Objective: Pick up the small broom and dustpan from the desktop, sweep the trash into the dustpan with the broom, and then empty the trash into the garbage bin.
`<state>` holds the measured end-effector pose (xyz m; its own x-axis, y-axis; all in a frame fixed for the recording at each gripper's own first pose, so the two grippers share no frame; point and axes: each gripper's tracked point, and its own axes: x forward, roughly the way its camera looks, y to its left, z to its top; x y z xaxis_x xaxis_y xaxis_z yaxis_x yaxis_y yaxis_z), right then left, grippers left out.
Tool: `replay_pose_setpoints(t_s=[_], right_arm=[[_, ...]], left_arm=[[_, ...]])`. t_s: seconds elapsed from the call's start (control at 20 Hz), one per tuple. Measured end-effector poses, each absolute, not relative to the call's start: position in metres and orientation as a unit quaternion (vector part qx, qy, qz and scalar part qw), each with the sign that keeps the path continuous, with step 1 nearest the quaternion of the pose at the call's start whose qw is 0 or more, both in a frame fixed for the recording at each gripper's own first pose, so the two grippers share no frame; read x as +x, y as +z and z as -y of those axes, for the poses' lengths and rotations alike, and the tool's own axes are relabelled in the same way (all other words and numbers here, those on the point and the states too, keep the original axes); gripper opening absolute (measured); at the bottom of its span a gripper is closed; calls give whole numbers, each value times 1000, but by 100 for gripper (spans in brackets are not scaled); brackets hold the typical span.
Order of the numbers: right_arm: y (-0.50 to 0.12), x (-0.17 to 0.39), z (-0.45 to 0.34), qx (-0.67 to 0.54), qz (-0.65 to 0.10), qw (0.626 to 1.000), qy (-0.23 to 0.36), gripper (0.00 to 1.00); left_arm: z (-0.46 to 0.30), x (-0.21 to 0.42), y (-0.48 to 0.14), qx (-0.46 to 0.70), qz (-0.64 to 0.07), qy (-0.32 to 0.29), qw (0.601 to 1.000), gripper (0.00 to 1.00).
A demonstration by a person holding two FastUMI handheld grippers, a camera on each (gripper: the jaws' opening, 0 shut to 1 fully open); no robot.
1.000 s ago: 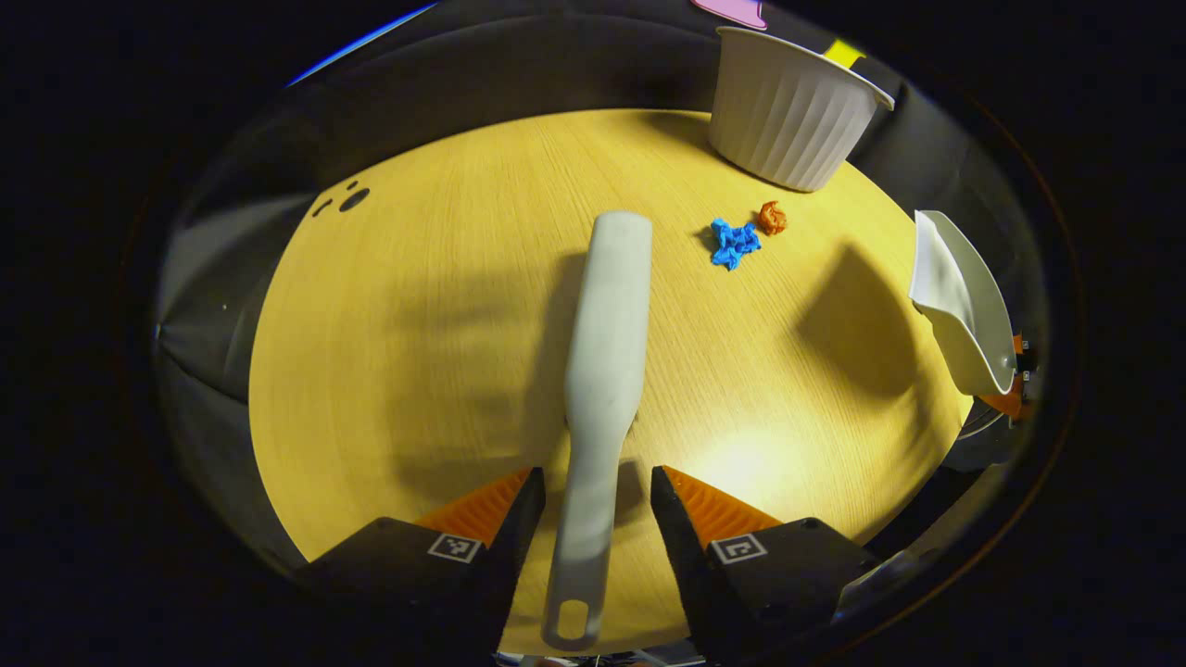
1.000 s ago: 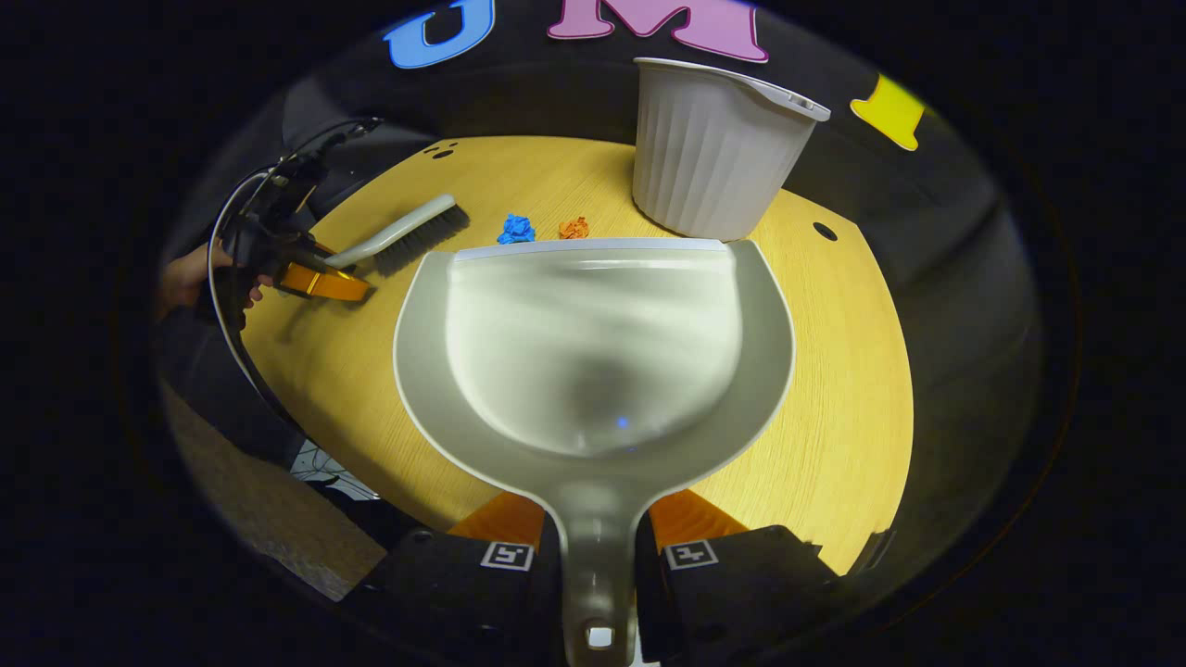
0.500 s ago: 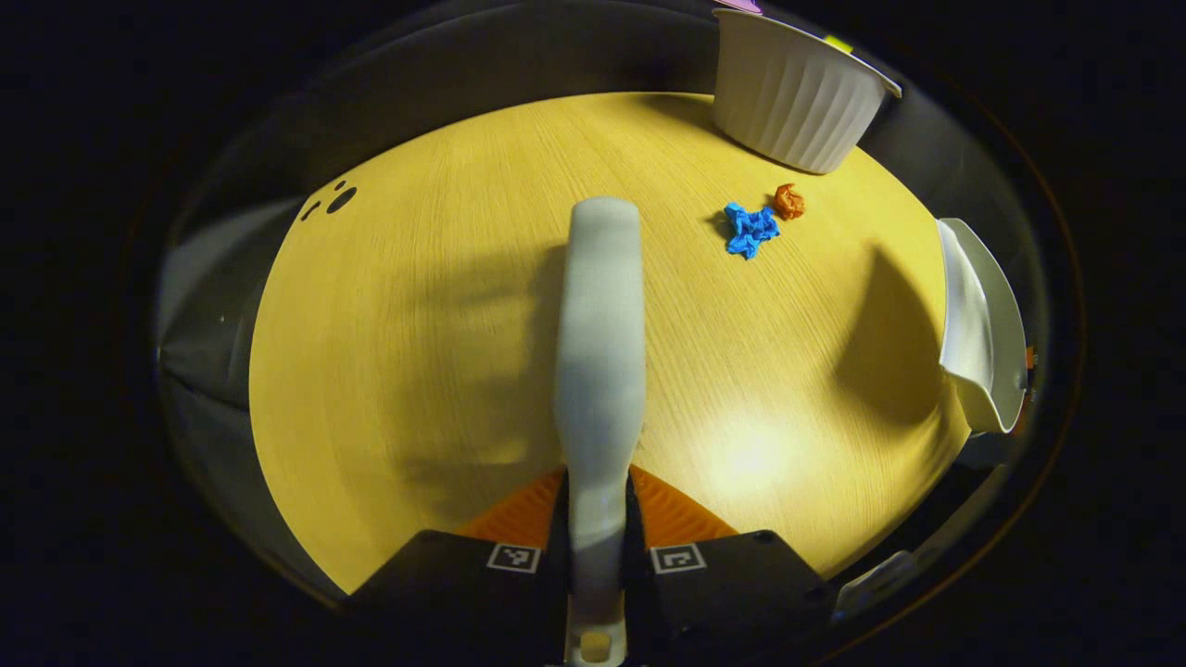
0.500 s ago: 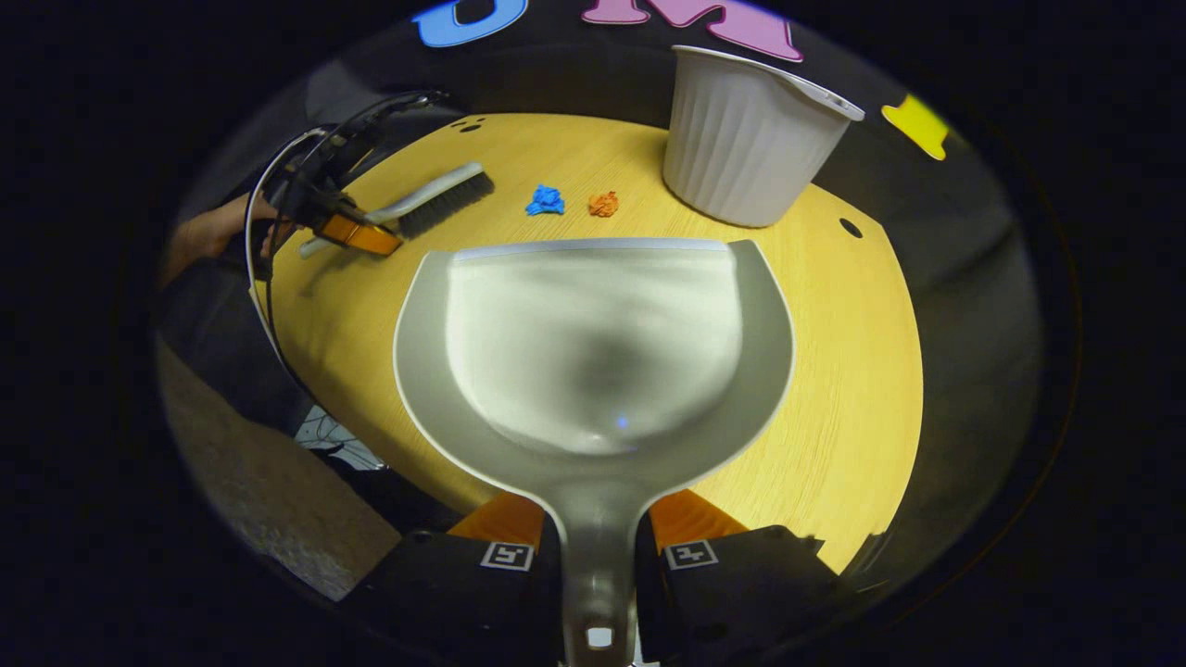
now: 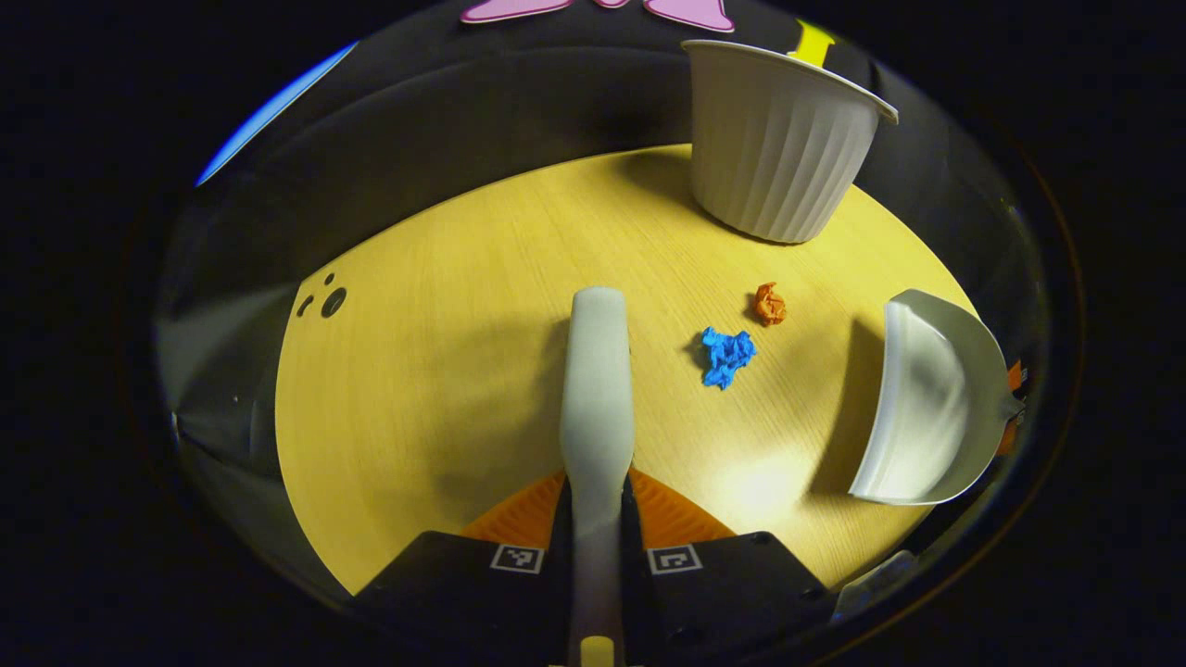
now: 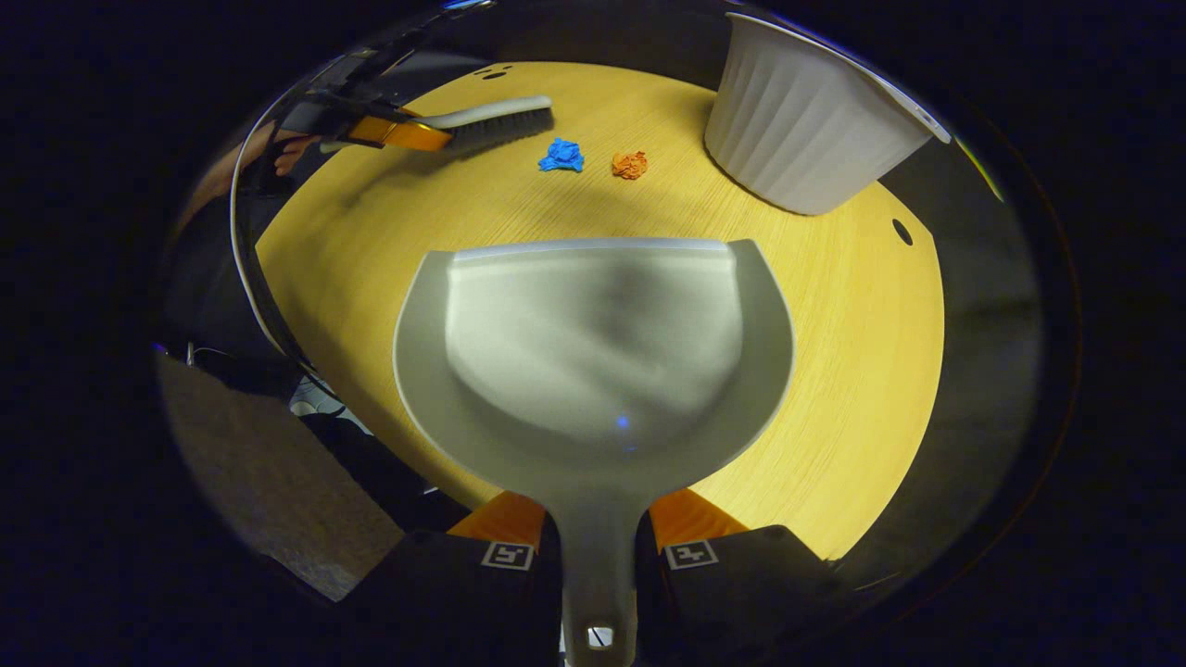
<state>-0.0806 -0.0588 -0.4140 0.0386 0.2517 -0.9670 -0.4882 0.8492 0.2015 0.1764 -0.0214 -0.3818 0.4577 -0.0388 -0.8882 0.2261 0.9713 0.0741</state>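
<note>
Though clamped, broom in left claw.

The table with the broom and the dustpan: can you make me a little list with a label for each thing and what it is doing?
left gripper: shut on the handle of the small grey brush-style broom
right gripper: shut on the handle of the grey plastic dustpan
dustpan contents: empty
trash: crumpled blue paper scrap and crumpled orange paper scrap, lying close together on the round wooden table
bin: white ribbed plastic garbage bin, upright at the far edge of the table
sweeping: not yet started
</note>
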Motion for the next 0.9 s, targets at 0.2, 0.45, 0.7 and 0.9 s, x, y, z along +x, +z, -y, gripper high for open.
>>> replay_pose_setpoints(t_s=[0.2,0.45,0.7,0.9], right_arm=[[-427,-71,57,-93,-653,703,266,36],[-437,-65,56,-101,-660,692,275,36],[-437,-63,54,-100,-658,693,277,36],[-441,-65,55,-106,-655,695,278,36]], left_arm=[[47,199,-392,107,-514,-112,844,27],[86,206,-408,109,-523,-187,825,24],[128,177,-407,71,-543,-275,790,26],[160,152,-402,32,-559,-341,755,27]])
